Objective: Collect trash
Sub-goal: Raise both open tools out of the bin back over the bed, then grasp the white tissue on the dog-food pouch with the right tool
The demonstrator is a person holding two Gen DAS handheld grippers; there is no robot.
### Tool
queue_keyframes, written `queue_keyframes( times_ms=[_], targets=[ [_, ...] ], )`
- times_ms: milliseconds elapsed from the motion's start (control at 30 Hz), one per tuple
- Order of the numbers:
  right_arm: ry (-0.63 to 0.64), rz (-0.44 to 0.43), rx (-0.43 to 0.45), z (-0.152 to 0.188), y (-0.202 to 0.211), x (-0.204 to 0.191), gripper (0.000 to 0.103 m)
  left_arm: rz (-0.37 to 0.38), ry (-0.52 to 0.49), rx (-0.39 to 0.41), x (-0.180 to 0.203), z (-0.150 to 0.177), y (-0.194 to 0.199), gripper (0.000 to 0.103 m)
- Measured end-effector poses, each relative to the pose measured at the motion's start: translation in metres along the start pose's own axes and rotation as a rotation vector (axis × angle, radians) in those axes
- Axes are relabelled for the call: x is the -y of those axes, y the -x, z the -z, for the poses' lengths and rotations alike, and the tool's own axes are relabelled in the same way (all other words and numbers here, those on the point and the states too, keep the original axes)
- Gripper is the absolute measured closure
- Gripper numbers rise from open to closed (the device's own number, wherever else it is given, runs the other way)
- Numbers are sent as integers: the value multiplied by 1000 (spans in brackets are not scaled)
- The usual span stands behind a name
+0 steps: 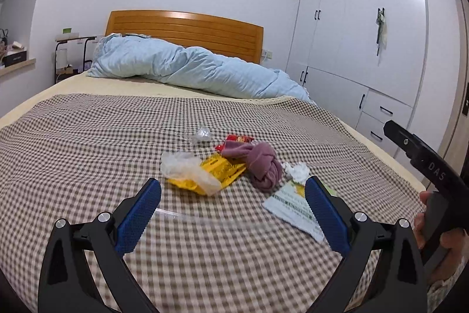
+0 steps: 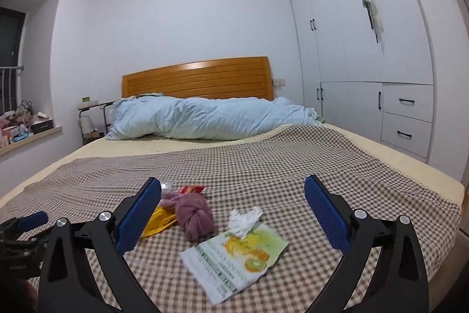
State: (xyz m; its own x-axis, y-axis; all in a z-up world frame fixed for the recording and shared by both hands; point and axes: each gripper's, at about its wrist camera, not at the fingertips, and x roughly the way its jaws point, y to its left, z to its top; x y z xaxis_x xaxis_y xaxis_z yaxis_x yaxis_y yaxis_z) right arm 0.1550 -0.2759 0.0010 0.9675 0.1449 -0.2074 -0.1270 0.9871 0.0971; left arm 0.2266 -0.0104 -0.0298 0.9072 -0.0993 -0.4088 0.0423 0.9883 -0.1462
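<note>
Litter lies in a loose cluster on the checked bedspread (image 1: 88, 137). In the left wrist view I see a yellow wrapper (image 1: 218, 170) under a clear plastic bag (image 1: 187, 169), a red wrapper (image 1: 239, 140), a crumpled clear film (image 1: 202, 134), a white tissue wad (image 1: 297, 170) and a flat fruit-print packet (image 1: 288, 203). A mauve knotted cloth (image 1: 263, 165) sits among them. My left gripper (image 1: 233, 210) hovers open just short of the pile. My right gripper (image 2: 233, 213) is open above the fruit-print packet (image 2: 234, 257), with the tissue wad (image 2: 244, 219) and mauve cloth (image 2: 193, 214) ahead.
A rumpled pale blue duvet (image 1: 187, 66) lies across the head of the bed by the wooden headboard (image 1: 187, 31). White wardrobes (image 1: 366, 28) line the right wall. A small side table (image 1: 73, 55) stands at the far left, and a clear thin strip (image 1: 187, 216) lies close in front.
</note>
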Motion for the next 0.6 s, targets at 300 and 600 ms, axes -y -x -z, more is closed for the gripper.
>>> queue_keyframes(
  times_ms=[300, 600],
  targets=[
    [-42, 59, -164, 10, -78, 8, 9, 10, 29, -9, -2, -30, -46, 8],
    [34, 149, -385, 46, -154, 3, 9, -56, 31, -34, -21, -41, -87, 8]
  ],
)
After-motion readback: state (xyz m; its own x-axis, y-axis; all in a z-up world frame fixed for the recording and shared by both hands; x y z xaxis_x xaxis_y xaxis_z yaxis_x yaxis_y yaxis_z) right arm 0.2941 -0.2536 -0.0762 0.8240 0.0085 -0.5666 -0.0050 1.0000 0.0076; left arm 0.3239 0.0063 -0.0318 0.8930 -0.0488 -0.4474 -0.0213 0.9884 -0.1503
